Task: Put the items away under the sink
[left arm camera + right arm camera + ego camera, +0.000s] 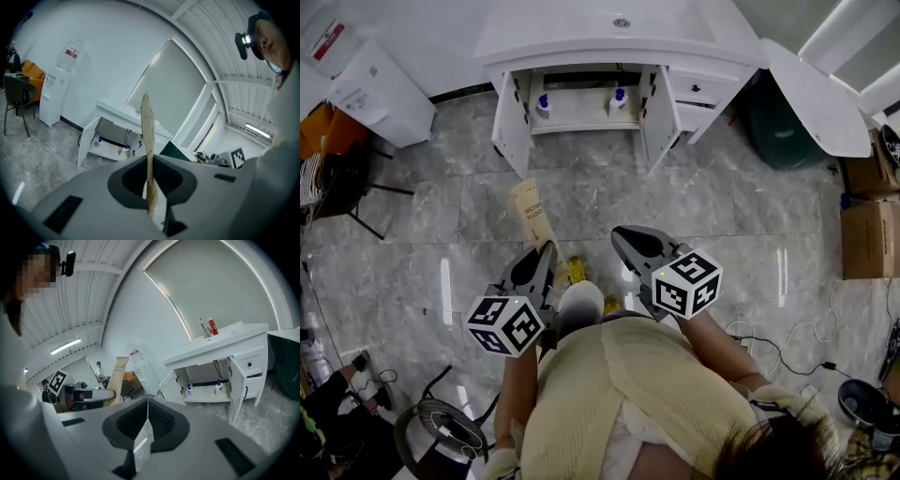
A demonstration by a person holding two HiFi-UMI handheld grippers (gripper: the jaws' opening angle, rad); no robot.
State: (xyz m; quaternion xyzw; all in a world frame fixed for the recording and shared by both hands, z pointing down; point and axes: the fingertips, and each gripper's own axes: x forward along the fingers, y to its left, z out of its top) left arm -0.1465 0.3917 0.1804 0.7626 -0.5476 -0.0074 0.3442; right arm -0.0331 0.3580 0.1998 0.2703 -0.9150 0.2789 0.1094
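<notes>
Judging from how things lay, the main risk was loss of the flat tan carton (532, 214). It was pinched only at its lower end, with most of its length standing free beyond the jaws. A swing on the way to the cabinet could lever it round, or let it slide out onto the floor (722, 206).

A second risk was noted at the sink cabinet (581, 120). Both doors stood open, but two blue-capped bottles (544, 106) already stood on the shelf inside. The long carton could clip a door edge or knock a bottle over if it were pushed in crooked. The cabinet was well apart from both tools, and the placement was judged not yet begun.

Left tool (546, 251): clenched on the carton. The jaws were parted only by the carton's thin body, which was seen edge-on in the left gripper view with a jaw against each face.

Right tool (622, 240): jaws pressed together at the tips, with nothing seen between them. It was held beside the left tool, clear of the carton.
</notes>
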